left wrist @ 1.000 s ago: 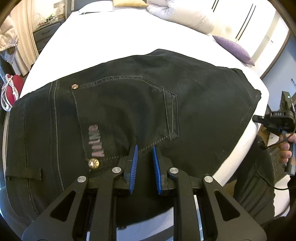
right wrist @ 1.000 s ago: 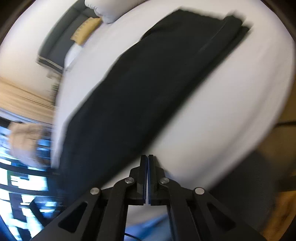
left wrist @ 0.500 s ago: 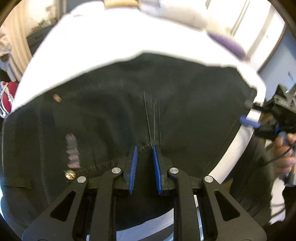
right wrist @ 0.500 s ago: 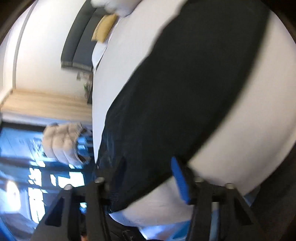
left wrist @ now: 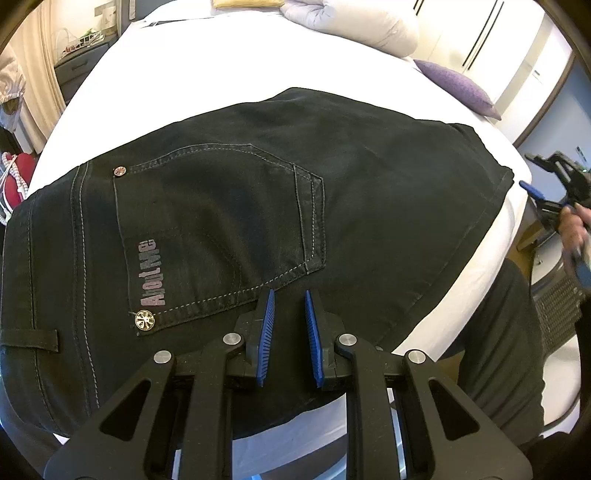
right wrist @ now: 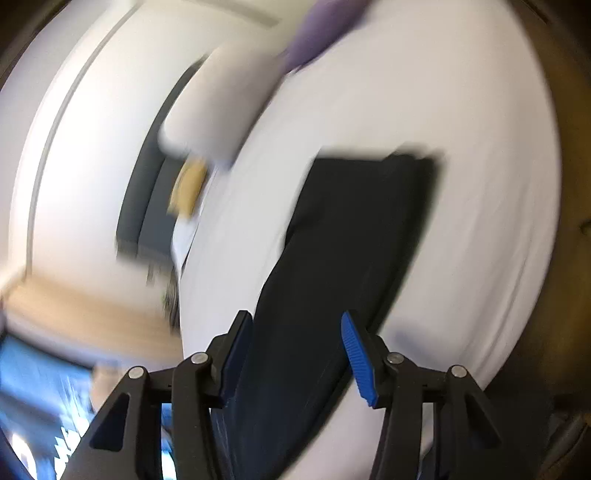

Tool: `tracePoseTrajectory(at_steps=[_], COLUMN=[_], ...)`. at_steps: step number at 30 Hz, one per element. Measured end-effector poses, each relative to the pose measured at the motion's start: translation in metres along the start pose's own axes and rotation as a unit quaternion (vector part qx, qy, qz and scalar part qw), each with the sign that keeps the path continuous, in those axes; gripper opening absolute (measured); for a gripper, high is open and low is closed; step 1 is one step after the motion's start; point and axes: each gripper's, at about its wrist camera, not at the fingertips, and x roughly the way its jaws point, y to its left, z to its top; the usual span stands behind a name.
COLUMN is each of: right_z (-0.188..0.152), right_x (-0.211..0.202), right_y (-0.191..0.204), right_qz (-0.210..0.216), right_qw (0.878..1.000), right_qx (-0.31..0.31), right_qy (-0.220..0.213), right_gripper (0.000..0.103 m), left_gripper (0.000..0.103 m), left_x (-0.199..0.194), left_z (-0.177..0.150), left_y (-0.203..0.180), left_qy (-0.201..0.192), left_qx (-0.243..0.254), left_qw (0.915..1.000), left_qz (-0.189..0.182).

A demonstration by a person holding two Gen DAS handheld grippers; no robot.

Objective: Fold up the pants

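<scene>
Black jeans (left wrist: 229,206) lie flat on the white bed (left wrist: 207,66), back pocket and pink lettering facing up, waistband at the left. My left gripper (left wrist: 288,295) hovers open over the jeans just below the pocket, holding nothing. My right gripper (right wrist: 297,321) is open wide, and the blurred right wrist view shows the dark jeans (right wrist: 351,236) running away between its fingers. It also shows at the bed's right edge in the left wrist view (left wrist: 546,184), off the cloth.
A white duvet (left wrist: 354,22), a yellow pillow (left wrist: 247,3) and a purple cushion (left wrist: 454,83) lie at the bed's far end. A dresser (left wrist: 79,68) and a red item (left wrist: 16,177) stand left of the bed. White wardrobe doors (left wrist: 491,40) are behind.
My right gripper has opened from shut and swung round toward the jeans' end. My left gripper stayed open over the pocket area, dipping forward and coming back.
</scene>
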Motion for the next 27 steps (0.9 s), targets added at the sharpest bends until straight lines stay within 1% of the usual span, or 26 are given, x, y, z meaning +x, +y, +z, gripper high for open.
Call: tracePoseTrajectory(at_steps=[1, 4, 9, 11, 13, 17, 19, 20, 21, 22, 23, 27], right_z=[0.01, 0.023, 0.026, 0.019, 0.022, 0.024, 0.027, 0.029, 0.03, 0.031, 0.031, 0.029], right_x=[0.001, 0.002, 0.011, 0.021, 0.023, 0.033, 0.037, 0.04, 0.042, 0.043, 0.042, 0.034], right_y=[-0.008, -0.019, -0.029, -0.023, -0.025, -0.024, -0.025, -0.026, -0.027, -0.028, -0.031, -0.041], right_qz=[0.009, 0.011, 0.012, -0.003, 0.0, -0.013, -0.014, -0.014, -0.017, -0.022, -0.027, -0.029], right_qw=[1.0, 0.999, 0.999, 0.998, 0.998, 0.998, 0.998, 0.998, 0.998, 0.998, 0.998, 0.998], right_qx=[0.017, 0.037, 0.05, 0.056, 0.059, 0.054, 0.058, 0.057, 0.054, 0.053, 0.054, 0.061], right_qy=[-0.004, -0.005, 0.002, 0.002, 0.004, 0.011, 0.013, 0.016, 0.019, 0.021, 0.017, -0.001], right_gripper=[0.054, 0.054, 0.053, 0.052, 0.052, 0.051, 0.046, 0.039, 0.021, 0.009, 0.005, 0.004], left_gripper=[0.017, 0.017, 0.017, 0.017, 0.017, 0.017, 0.017, 0.017, 0.017, 0.017, 0.017, 0.017], left_x=[0.0, 0.002, 0.005, 0.005, 0.006, 0.006, 0.006, 0.006, 0.006, 0.006, 0.006, 0.006], left_z=[0.0, 0.003, 0.005, 0.006, 0.006, 0.005, 0.005, 0.005, 0.005, 0.005, 0.005, 0.005], left_y=[0.0, -0.001, -0.004, -0.004, -0.004, -0.003, -0.003, -0.003, -0.003, -0.003, -0.003, -0.002], left_qy=[0.0, 0.002, 0.005, 0.006, 0.006, 0.006, 0.005, 0.006, 0.006, 0.006, 0.006, 0.006], left_qx=[-0.001, -0.002, 0.001, 0.001, -0.001, -0.001, -0.001, -0.001, 0.0, -0.001, -0.001, -0.002], left_qw=[1.0, 1.0, 1.0, 1.0, 1.0, 1.0, 1.0, 1.0, 1.0, 1.0, 1.0, 1.0], left_qz=[0.0, 0.001, 0.007, 0.008, 0.006, 0.007, 0.007, 0.007, 0.007, 0.007, 0.006, 0.005])
